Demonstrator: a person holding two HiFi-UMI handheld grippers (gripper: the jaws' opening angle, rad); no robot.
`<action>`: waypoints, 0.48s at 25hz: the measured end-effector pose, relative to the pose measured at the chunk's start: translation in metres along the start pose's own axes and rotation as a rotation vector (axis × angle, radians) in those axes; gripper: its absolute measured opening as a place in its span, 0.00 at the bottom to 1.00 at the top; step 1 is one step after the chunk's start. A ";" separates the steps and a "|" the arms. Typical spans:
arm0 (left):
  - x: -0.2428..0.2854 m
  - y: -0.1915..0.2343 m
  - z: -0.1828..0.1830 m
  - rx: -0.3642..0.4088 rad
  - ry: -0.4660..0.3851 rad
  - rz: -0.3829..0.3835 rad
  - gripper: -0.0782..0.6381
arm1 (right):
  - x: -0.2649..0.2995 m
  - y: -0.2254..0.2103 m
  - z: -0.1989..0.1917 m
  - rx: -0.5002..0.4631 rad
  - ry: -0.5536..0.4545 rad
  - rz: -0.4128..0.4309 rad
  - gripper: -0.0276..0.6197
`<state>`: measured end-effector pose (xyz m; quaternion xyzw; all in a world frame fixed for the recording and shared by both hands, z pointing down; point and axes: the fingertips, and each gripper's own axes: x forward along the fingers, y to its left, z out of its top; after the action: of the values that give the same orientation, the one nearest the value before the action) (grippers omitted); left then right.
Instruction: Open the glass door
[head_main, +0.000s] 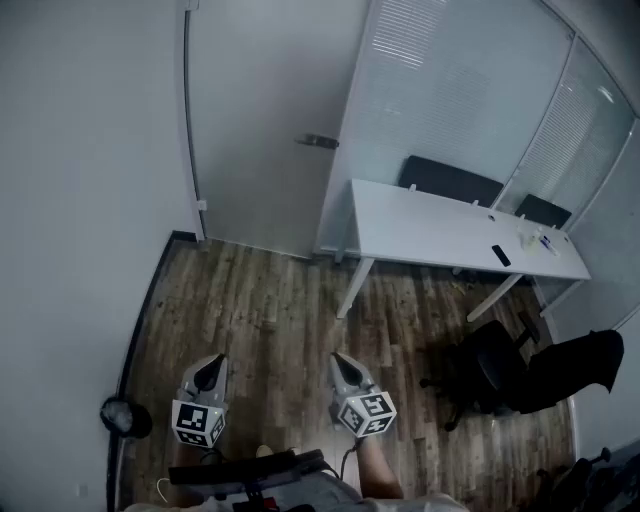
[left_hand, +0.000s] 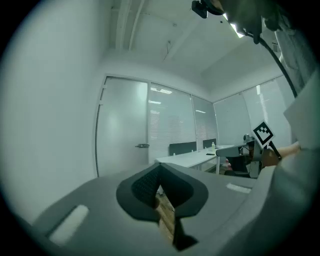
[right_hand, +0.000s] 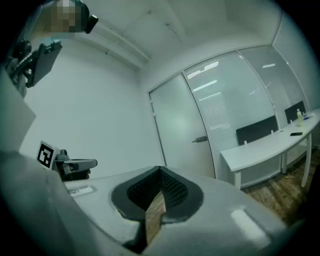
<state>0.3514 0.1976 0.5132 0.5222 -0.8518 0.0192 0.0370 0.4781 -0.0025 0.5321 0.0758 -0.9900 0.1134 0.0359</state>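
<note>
Glass door (head_main: 262, 120) stood shut, its handle (head_main: 318, 142) untouched.
My left fingers (head_main: 208, 376) and right fingers (head_main: 346, 374) were pressed together, empty, well apart from it, over the floor (head_main: 270, 320).

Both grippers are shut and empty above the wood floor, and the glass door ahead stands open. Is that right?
Not quite: the head view shows the glass door closed. The left gripper and right gripper are indeed shut and empty above the wood floor.

Grey left gripper (head_main: 210, 363) — black-white marker cube (head_main: 198, 423)
</note>
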 end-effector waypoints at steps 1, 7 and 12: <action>0.000 0.000 -0.001 -0.001 0.001 -0.001 0.11 | 0.000 0.001 -0.001 -0.001 0.001 0.000 0.05; 0.000 0.005 -0.003 -0.002 0.002 0.000 0.11 | 0.002 0.008 -0.003 0.015 0.006 0.006 0.05; 0.000 0.011 -0.008 0.003 0.008 -0.012 0.11 | 0.005 0.011 -0.005 0.011 0.014 -0.012 0.05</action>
<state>0.3421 0.2029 0.5208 0.5271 -0.8486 0.0226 0.0398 0.4718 0.0090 0.5349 0.0813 -0.9886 0.1194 0.0433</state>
